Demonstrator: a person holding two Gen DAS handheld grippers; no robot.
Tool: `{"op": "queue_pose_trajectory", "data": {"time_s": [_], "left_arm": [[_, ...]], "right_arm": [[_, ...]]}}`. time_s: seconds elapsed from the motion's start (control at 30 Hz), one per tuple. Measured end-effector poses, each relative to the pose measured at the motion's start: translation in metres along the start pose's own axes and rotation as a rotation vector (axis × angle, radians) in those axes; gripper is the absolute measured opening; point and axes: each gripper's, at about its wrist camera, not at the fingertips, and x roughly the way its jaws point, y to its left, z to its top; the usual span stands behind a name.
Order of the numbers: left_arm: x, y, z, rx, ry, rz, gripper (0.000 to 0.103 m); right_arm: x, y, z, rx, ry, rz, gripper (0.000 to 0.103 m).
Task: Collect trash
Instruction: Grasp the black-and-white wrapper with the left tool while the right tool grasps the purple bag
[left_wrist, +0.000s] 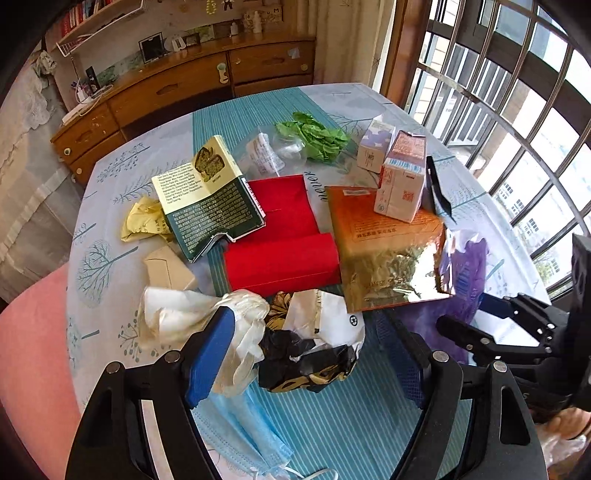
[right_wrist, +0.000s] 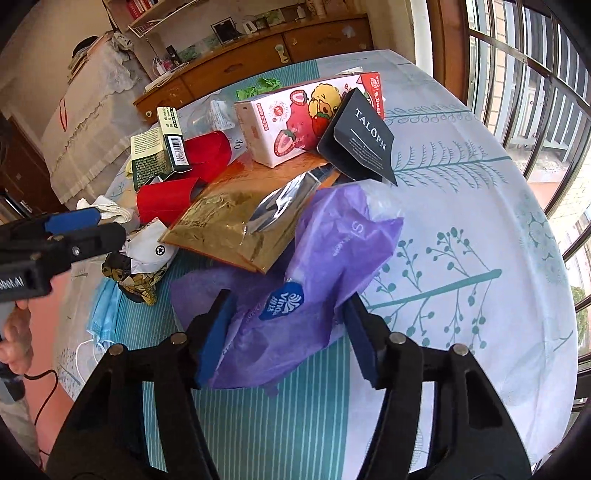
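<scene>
My right hand-held gripper (right_wrist: 286, 332) straddles the purple tissue pack (right_wrist: 314, 280), pads not seen pressing it. The pack lies on the desk (right_wrist: 461, 258) at the pile's near right edge, long axis running away from me. My left hand-held gripper (left_wrist: 314, 354) hangs spread over crumpled wrappers (left_wrist: 306, 347), further from the pack.

On the desk (left_wrist: 369, 99): two small drink cartons, one lilac (left_wrist: 373, 147) and one pink strawberry (left_wrist: 400, 177). One red box (left_wrist: 284, 254). One green-printed flattened carton (left_wrist: 210, 199). One gold foil pouch (left_wrist: 388, 258). One purple plastic wrapper (right_wrist: 332, 258). One black card tag (right_wrist: 360, 138). One blue face mask (left_wrist: 251, 435). One crumpled yellow paper (left_wrist: 142, 221). One bunch of green leaves (left_wrist: 314, 136). Two claws in view.
</scene>
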Motion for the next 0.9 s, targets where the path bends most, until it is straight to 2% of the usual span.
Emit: {"op": "queue_pose_trajectory", "data": {"time_s": [0.17,0.4,0.6,0.9], "left_arm": [[0.002,-0.008,0.006,0.035,0.057,-0.041,0.081],[0.016,-0.024,-0.001,0.09,0.105,-0.05,0.081],[0.032,-0.026,-0.007,0.125,0.116,0.048,0.081],[0.036,-0.034,-0.019,0.181,0.114,0.15,0.081]], "right_arm": [[-0.003,-0.004,-0.004,0.015,-0.01,0.043,0.041],[-0.011,-0.016,-0.01,0.05,0.0,0.09,0.037],[-0.019,-0.02,-0.017,0.05,-0.004,0.098,0.036],[-0.044,-0.025,-0.027,0.067,-0.027,0.141,0.034]]}}
